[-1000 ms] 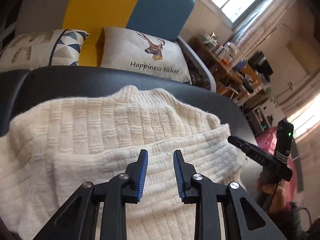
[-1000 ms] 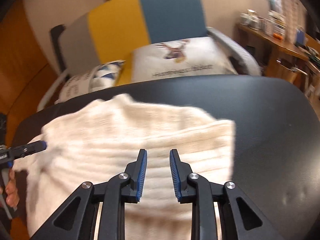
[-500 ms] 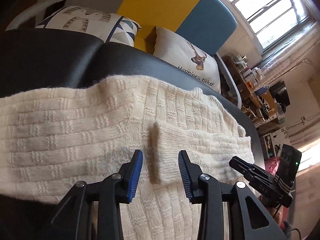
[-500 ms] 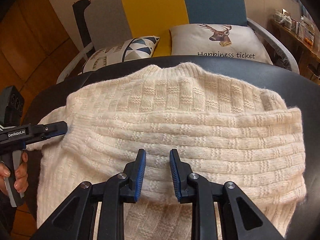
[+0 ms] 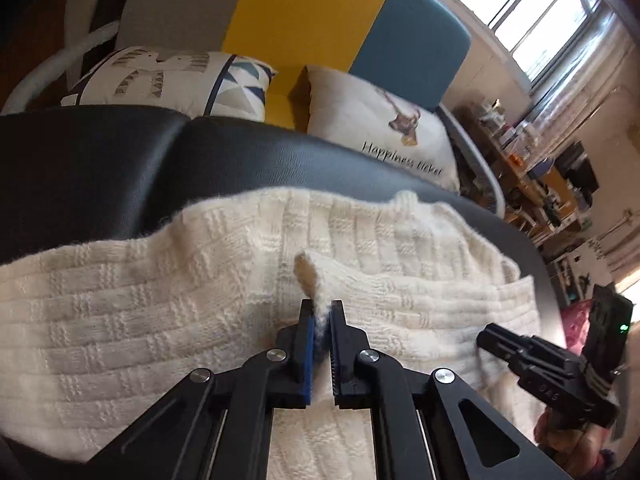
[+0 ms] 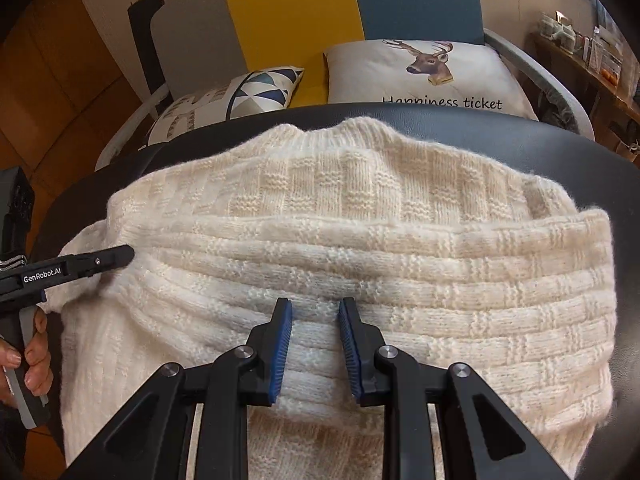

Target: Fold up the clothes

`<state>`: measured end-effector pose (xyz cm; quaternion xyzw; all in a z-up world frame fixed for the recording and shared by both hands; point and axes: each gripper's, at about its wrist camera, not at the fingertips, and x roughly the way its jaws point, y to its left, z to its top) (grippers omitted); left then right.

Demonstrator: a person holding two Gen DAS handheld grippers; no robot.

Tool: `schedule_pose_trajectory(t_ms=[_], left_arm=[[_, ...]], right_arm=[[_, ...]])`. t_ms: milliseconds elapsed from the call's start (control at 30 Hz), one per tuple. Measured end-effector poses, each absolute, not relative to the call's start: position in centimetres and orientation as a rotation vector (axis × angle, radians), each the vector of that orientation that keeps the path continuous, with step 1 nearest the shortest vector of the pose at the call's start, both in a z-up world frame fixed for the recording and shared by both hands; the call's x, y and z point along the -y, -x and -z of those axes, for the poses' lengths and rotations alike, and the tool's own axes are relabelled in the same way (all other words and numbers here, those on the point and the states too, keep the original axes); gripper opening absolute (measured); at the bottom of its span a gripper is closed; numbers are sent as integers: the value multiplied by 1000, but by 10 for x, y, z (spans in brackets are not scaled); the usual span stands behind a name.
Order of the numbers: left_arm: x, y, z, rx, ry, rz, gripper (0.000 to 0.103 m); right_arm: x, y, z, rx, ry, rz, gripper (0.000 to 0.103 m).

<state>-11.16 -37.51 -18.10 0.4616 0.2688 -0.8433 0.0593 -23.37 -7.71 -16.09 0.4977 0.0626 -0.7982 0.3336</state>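
A cream knitted sweater lies spread on a black padded surface, with one sleeve folded across its body. My left gripper is shut on the cuff end of that sleeve, pinching the knit between its blue pads. In the right wrist view the sweater fills the middle, and my right gripper is open, its fingers resting low over the folded sleeve. The left gripper shows at the left edge of that view, at the sleeve end.
Behind the black surface stands a sofa with a grey, yellow and blue back and two cushions, one with triangles, one with a deer. Cluttered shelves are at the right.
My left gripper has moved onto the sleeve's cuff and closed on it. My right gripper stayed open and barely moved over the sleeve.
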Motion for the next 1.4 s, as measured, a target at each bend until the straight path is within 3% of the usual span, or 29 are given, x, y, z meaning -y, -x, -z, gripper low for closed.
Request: schedule_pose_trajectory(t_ms=[133, 300, 467, 533, 733, 933, 1033, 1133, 1233, 1267, 1400], left_arm=[[389, 103, 186, -975, -1394, 2480, 18], [384, 84, 151, -1034, -1266, 2607, 27], [342, 106, 172, -867, -1428, 2627, 29], [335, 111, 185, -854, -1446, 2596, 29], [340, 105, 174, -928, -1389, 2581, 29], [342, 99, 183, -939, -1403, 2566, 32], [343, 95, 188, -944, -1410, 2558, 32], [344, 94, 187, -969, -1406, 2540, 31], [347, 89, 179, -1037, -1366, 2508, 32], [349, 81, 171, -1061, -1331, 2520, 32], [359, 46, 147, -1183, -1199, 2546, 34]], right_arm=[[68, 236, 152, -121, -1275, 2100, 24], [46, 253, 140, -92, -1250, 2235, 24], [-2, 287, 156, 17, -1365, 2367, 24], [-27, 302, 172, 154, -1432, 2318, 23], [-104, 297, 148, 548, -1370, 2225, 26], [-107, 270, 167, 422, -1508, 2169, 25], [-116, 268, 180, 463, -1502, 2194, 15], [-119, 267, 177, 495, -1510, 2204, 15], [-116, 255, 161, 497, -1472, 2239, 20], [-112, 248, 152, 475, -1433, 2249, 26], [-73, 211, 141, 374, -1381, 2171, 27]])
